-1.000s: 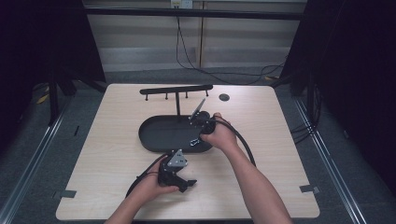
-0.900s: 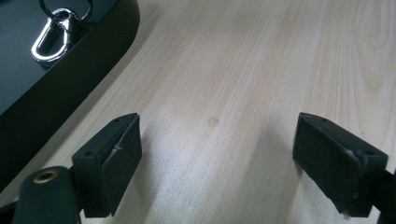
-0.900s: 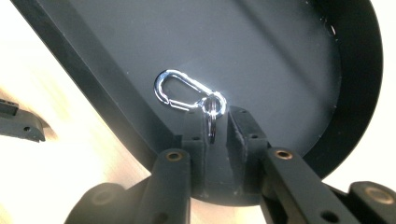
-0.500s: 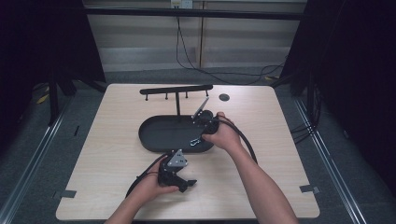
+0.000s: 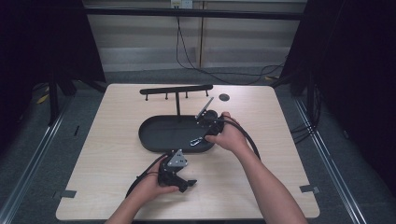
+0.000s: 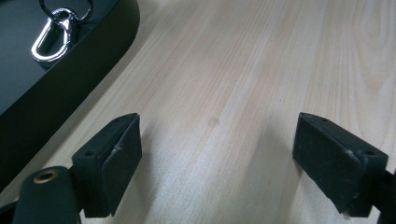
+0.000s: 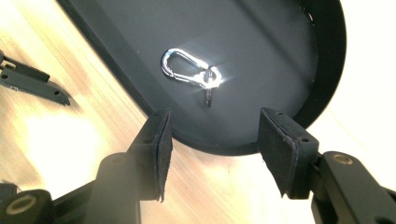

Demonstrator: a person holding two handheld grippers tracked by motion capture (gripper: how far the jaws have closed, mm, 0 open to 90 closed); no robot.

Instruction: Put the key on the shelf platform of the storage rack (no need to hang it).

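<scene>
Your right gripper point(image 7: 212, 154) hangs with jaws apart over the tray point(image 7: 261, 56) rim; the clip point(image 7: 189, 70) lies at frame centre. Lower straight, straddle its loop, then close. Your left gripper point(image 6: 217, 163) rests spread wide on the desk point(image 6: 261, 60).

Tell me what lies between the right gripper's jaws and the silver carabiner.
In the right gripper view, just the black tray's rim and bare tray floor lie between the open right gripper and the carabiner.
</scene>
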